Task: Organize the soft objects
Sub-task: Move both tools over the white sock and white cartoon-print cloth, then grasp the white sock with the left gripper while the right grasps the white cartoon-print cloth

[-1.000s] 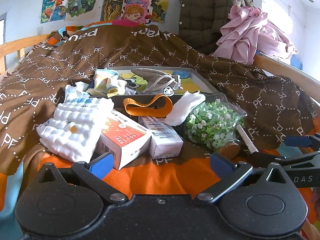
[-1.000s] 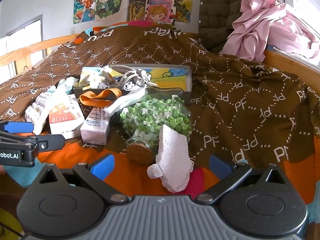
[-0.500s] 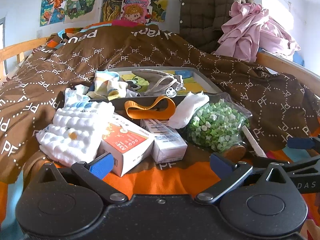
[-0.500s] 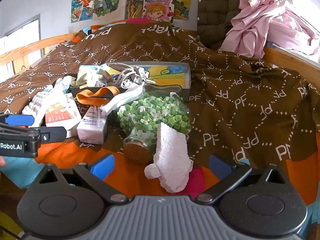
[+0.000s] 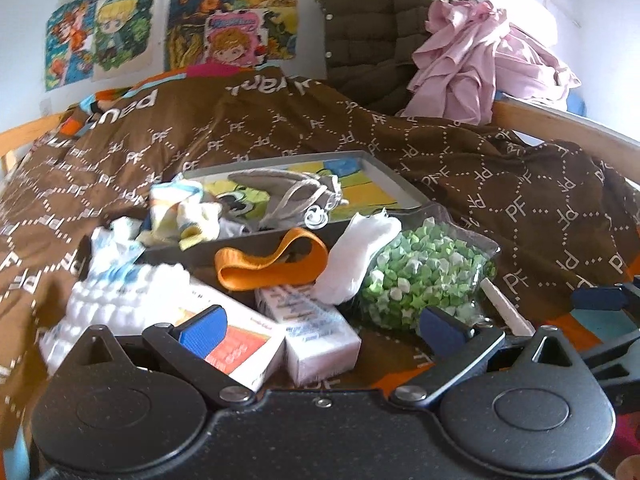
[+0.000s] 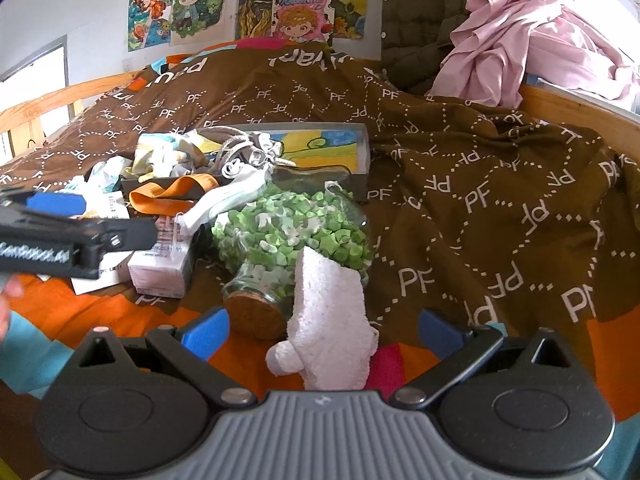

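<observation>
— Soft things lie heaped on the brown bedspread (image 6: 500,184): a white sock (image 6: 328,332) stands propped against the corked mouth of a glass jar of green paper stars (image 6: 292,236), near the bedspread's front edge. Where are the others?

— A second white sock (image 5: 356,256) lies draped over the front rim of the grey tray (image 5: 384,172), touching the jar's side. An orange strap (image 5: 272,264) curls just left of it, and a white knobbly cloth (image 5: 116,304) sits toward the left edge, partly under an orange-and-white carton (image 5: 236,348). Inside the tray are pale yellow socks (image 5: 188,212) and a grey drawstring pouch (image 5: 288,192).

— And the grippers?

— The right gripper (image 6: 320,336) has its blue pads spread wide, with the propped sock standing between them; neither pad touches it. The left gripper (image 5: 320,324) is likewise spread wide and holds nothing, its pads hovering above the carton and a smaller white box (image 5: 312,332).

— Are they close together?

— The left gripper's side shows at the left edge of the right wrist view, over the boxes.
</observation>
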A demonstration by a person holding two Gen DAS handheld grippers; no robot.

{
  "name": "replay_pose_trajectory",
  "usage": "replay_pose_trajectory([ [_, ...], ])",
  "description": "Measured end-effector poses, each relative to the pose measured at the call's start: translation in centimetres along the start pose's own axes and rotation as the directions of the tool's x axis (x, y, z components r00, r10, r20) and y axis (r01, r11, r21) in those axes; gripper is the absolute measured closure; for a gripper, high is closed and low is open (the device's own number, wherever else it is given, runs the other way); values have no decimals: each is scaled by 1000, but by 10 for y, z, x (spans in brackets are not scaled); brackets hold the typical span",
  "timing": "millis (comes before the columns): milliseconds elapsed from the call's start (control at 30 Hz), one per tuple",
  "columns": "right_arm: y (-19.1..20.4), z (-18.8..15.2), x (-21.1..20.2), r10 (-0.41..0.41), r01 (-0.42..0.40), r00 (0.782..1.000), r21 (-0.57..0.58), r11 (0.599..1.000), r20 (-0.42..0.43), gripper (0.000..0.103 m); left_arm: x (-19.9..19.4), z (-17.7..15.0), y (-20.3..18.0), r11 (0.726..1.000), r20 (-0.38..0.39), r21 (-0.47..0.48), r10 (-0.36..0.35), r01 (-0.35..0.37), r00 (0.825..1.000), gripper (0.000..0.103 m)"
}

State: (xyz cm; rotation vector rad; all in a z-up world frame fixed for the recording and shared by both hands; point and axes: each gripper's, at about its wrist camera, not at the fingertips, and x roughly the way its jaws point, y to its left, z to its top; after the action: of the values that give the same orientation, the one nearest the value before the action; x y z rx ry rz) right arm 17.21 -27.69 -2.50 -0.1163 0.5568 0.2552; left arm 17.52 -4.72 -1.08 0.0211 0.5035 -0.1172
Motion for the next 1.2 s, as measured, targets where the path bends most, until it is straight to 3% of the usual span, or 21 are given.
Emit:
replay_pose_trajectory([
  [433, -6, -10, 16, 8, -8, 998, 2, 1000, -62, 4, 52, 17, -8, 992, -30, 114, -46, 50, 998, 3],
  [767, -7, -8, 11, -16, 15, 999, -1, 1000, -31, 29, 59, 16, -11, 982, -30, 176, -68, 72, 997, 21],
  [967, -10, -5, 4, -72, 72, 997, 3, 997, 23, 55, 63, 17, -13, 983, -31, 170, -60, 65, 998, 37],
  [1033, -13, -5, 5, -92, 92, 996, 17, 996, 23, 58, 64, 17, -15, 984, -39, 167, -58, 64, 998, 39],
  [1200, -13, -5, 5, -95, 94, 995, 12, 995, 30, 72, 67, 13, -21, 976, -68, 200, -75, 87, 995, 56],
])
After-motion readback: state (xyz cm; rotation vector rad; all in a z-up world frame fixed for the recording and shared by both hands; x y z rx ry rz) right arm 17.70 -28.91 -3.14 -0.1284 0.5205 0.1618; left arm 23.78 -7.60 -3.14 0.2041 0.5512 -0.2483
